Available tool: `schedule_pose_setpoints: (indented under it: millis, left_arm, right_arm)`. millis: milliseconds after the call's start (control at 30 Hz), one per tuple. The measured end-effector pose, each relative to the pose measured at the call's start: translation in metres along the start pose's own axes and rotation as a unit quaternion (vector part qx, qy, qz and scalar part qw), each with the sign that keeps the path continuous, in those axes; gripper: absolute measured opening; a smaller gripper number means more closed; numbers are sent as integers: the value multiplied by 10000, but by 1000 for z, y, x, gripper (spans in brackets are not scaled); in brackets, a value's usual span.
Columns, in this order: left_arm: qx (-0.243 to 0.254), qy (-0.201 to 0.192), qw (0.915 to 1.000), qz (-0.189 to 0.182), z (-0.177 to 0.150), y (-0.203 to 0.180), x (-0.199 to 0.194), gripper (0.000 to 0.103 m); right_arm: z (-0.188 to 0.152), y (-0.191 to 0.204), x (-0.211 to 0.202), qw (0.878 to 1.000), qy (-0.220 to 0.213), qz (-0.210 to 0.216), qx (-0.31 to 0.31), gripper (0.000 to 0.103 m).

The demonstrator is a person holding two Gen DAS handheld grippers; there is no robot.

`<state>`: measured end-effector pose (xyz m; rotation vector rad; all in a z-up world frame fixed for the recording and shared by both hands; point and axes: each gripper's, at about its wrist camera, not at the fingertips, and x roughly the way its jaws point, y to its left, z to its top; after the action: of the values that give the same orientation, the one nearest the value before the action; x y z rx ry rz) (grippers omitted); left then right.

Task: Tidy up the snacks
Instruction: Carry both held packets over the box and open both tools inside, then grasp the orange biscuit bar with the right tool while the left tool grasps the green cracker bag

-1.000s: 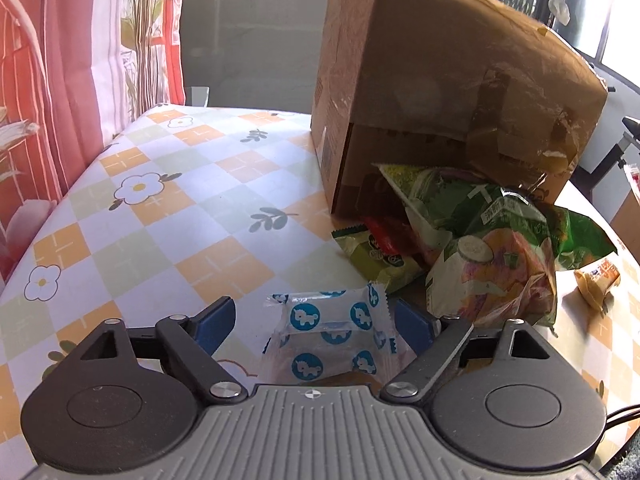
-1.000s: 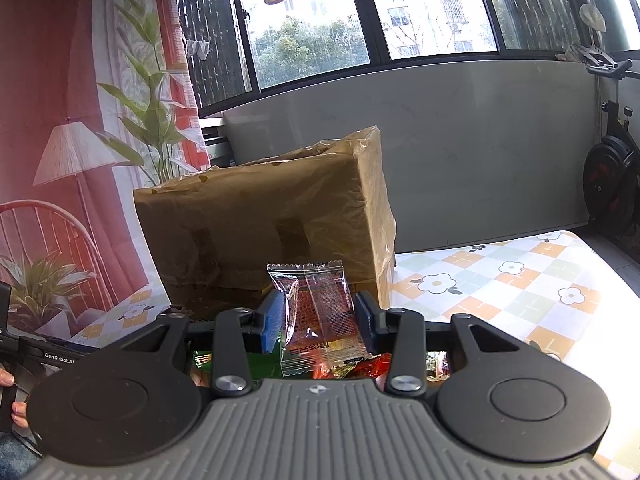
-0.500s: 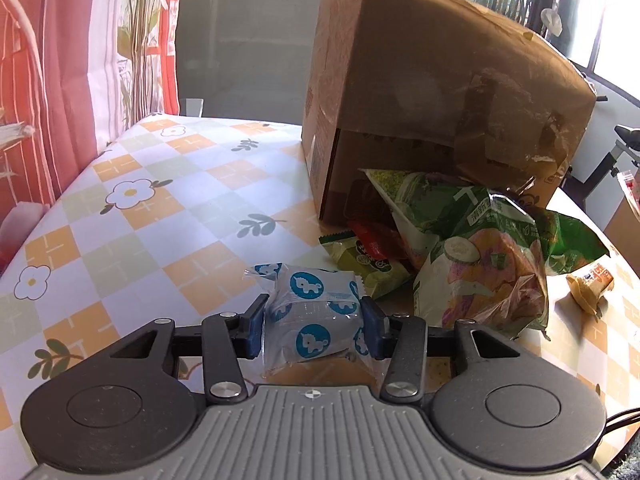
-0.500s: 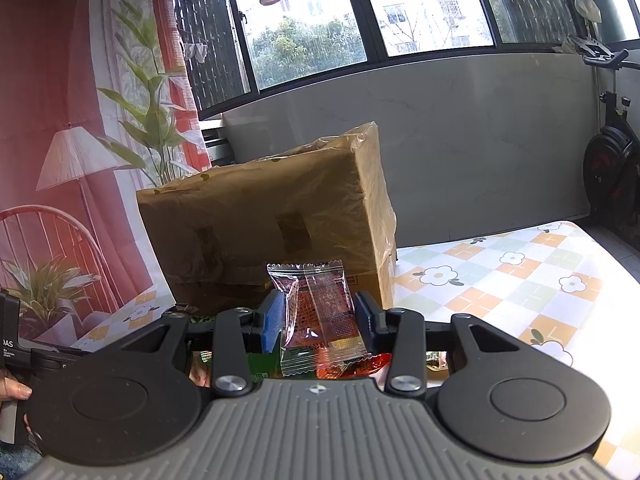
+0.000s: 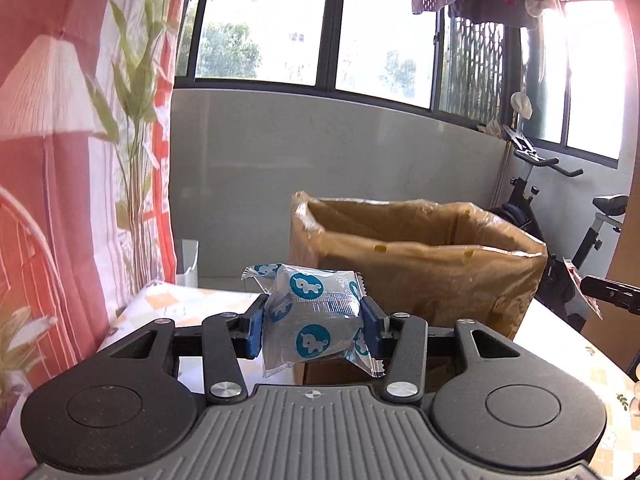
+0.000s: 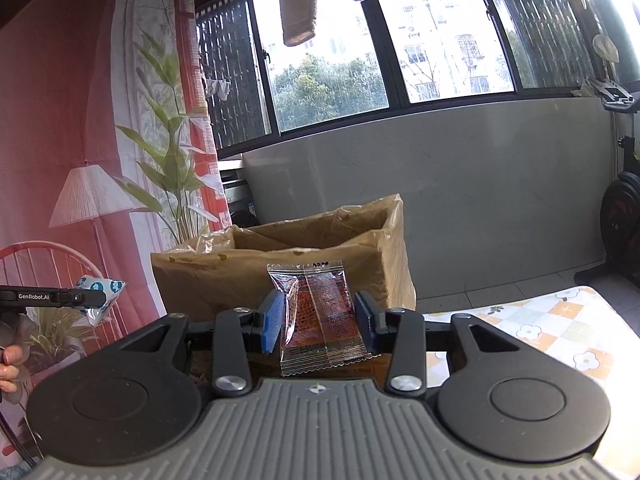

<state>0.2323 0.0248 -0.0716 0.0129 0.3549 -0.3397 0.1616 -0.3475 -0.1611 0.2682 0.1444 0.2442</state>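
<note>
Left gripper clamps the blue-dotted snack; right gripper clamps the red packet. Both are held short of the open box. Clear its rim before parting the fingers, one packet at a time.

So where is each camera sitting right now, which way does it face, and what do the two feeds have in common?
Left wrist: sits on the left gripper, looks along its jaws at the open cardboard box and windows; own jaws clamp a blue-patterned packet.
Right wrist: sits on the right gripper, faces the same box from its other side; own jaws hold a red packet; a hand shows at left.
Shared: the box, and each view catches the other gripper with its packet at the edge.
</note>
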Motion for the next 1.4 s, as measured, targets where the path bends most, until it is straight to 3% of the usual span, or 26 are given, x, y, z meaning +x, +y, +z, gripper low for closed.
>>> schedule_pose_setpoints:
  millis: [133, 300, 533, 567, 600, 633, 667, 967, 1100, 1300, 1400]
  left_arm:
    - [248, -276, 9993, -102, 39, -27, 20, 50]
    - [214, -445, 9982, -352, 75, -54, 59, 50]
    - [-192, -205, 9975, -649, 82, -75, 113, 52]
    - [-283, -192, 9968, -721, 80, -76, 115, 54]
    - [-270, -157, 9967, -744, 78, -77, 115, 63]
    - [-185, -151, 9973, -698, 76, -79, 114, 69]
    - [-86, -169, 9980, -610, 74, -80, 111, 69]
    - [64, -137, 9997, -203, 64, -56, 66, 73]
    - [11, -105, 9999, -2, 48, -49, 42, 74]
    - [-128, 96, 9999, -7, 7, -51, 26, 74]
    - [-115, 331, 9993, -124, -14, -62, 26, 74]
  right_arm:
    - [30, 1, 26, 9994, -280, 159, -119, 42]
    - [63, 1, 76, 9987, -413, 298, 37, 42]
    - [68, -4, 140, 9990, 382, 214, 93, 46]
    - [67, -3, 141, 9988, 448, 176, 29, 50]
    - [66, -3, 141, 9985, 500, 202, -18, 61]
    - [64, -3, 139, 9984, 518, 233, -29, 66]
    - [63, -4, 135, 9985, 500, 230, -2, 72]
    - [56, -12, 81, 9983, 219, -39, 537, 72]
    - [41, -9, 44, 9991, 53, -88, 423, 72]
    - [-14, -5, -12, 9974, -208, -691, -29, 72]
    - [-45, -10, -20, 9955, 157, -931, 89, 70]
